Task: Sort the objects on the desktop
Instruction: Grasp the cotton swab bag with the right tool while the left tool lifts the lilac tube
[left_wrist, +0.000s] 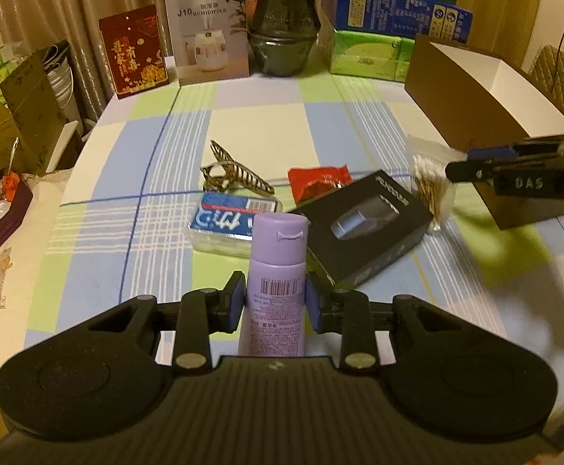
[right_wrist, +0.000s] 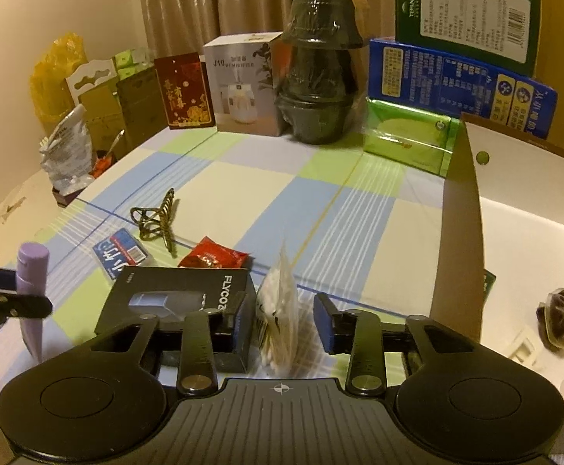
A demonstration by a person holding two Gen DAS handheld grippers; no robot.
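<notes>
- The purple bottle [left_wrist: 278, 255] stands between the left gripper's [left_wrist: 276, 294] fingers, just left of the black box [left_wrist: 367, 224] in the left wrist view
- Its long axis runs along the line of the fingers, with the cap at the far end; in the right wrist view it stands nearly upright, cap at the top
- The left fingers are closed on the bottle: both blue pads press the label on opposite sides of the body, below the cap
- The bag of cotton swabs [right_wrist: 278, 302] is just right of the black box, standing on edge with its long axis roughly upright and the white tips at the top
- The right gripper [right_wrist: 283, 321] has the bag between its fingers; they are narrowed but not clamped, with the bag against the pad nearer the black box and a gap showing at the other pad
- The open cardboard box [right_wrist: 460, 232] stands on the table [left_wrist: 258, 124] to the right of the black box, beyond the bag
- A hair claw [left_wrist: 231, 174], a red packet [left_wrist: 316, 182] and a blue pack [left_wrist: 227, 217] lie behind and to the left of the black box
</notes>
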